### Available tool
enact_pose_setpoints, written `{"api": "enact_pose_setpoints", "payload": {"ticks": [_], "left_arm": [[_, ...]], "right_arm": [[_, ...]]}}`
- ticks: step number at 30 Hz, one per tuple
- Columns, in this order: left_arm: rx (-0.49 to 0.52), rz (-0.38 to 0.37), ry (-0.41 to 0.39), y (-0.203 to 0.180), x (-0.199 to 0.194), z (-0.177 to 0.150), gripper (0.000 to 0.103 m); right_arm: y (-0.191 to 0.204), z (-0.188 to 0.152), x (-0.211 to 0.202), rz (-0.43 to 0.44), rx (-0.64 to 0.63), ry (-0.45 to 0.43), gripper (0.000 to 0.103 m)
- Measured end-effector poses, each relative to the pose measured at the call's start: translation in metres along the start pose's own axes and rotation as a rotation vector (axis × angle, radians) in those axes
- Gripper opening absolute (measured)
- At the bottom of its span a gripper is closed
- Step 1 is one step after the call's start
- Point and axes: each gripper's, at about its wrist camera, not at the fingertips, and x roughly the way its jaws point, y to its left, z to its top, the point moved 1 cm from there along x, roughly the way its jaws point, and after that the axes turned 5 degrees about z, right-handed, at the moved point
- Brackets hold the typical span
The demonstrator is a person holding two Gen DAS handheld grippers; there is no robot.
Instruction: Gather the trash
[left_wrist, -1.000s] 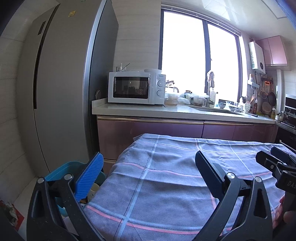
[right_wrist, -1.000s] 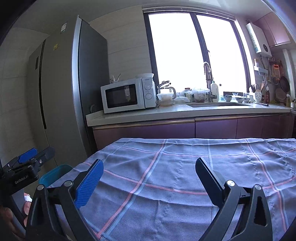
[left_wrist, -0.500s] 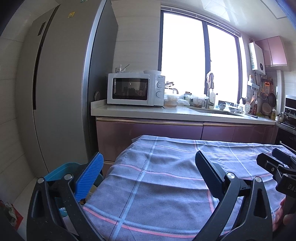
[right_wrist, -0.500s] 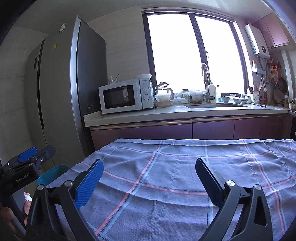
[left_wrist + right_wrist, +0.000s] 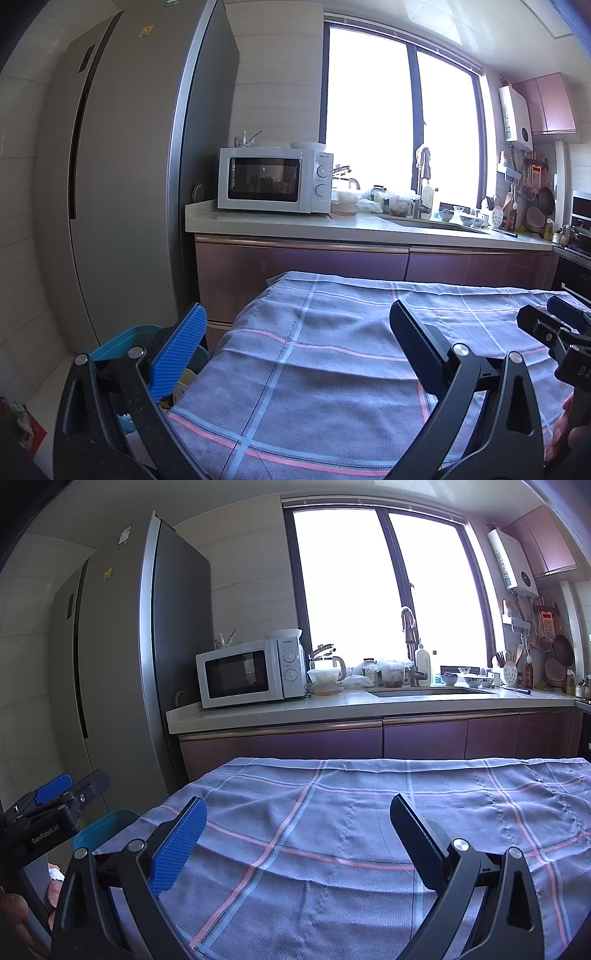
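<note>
My left gripper (image 5: 295, 343) is open and empty above the left part of a table with a blue checked cloth (image 5: 332, 354). My right gripper (image 5: 295, 830) is open and empty above the same cloth (image 5: 369, 812). A teal bin (image 5: 122, 341) stands on the floor at the table's left end, with scraps inside behind my left finger; it also shows in the right wrist view (image 5: 103, 827). I see no loose trash on the cloth. The right gripper's body shows at the right edge of the left wrist view (image 5: 554, 332); the left one shows at the left of the right wrist view (image 5: 51, 812).
A tall grey fridge (image 5: 122, 166) stands at the left. A counter (image 5: 332, 225) behind the table holds a white microwave (image 5: 273, 179), jars and a sink (image 5: 428, 691). Purple cabinets (image 5: 406, 738) run below it. Crumpled material lies on the floor at far left (image 5: 22, 421).
Both views have tilted up slightly, so the counter and cloth sit lower in frame. Both grippers stay open and empty.
</note>
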Motion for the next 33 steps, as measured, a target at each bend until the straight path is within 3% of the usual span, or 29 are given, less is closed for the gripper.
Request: {"api": "enact_pose_setpoints", "payload": {"ticks": [33], "left_arm": [[0.004,0.003,0.0,-0.0015,0.0011,0.0045,0.097]], "right_arm": [[-0.0066,0.0016,0.0001,-0.007,0.007,-0.006,0.096]]}}
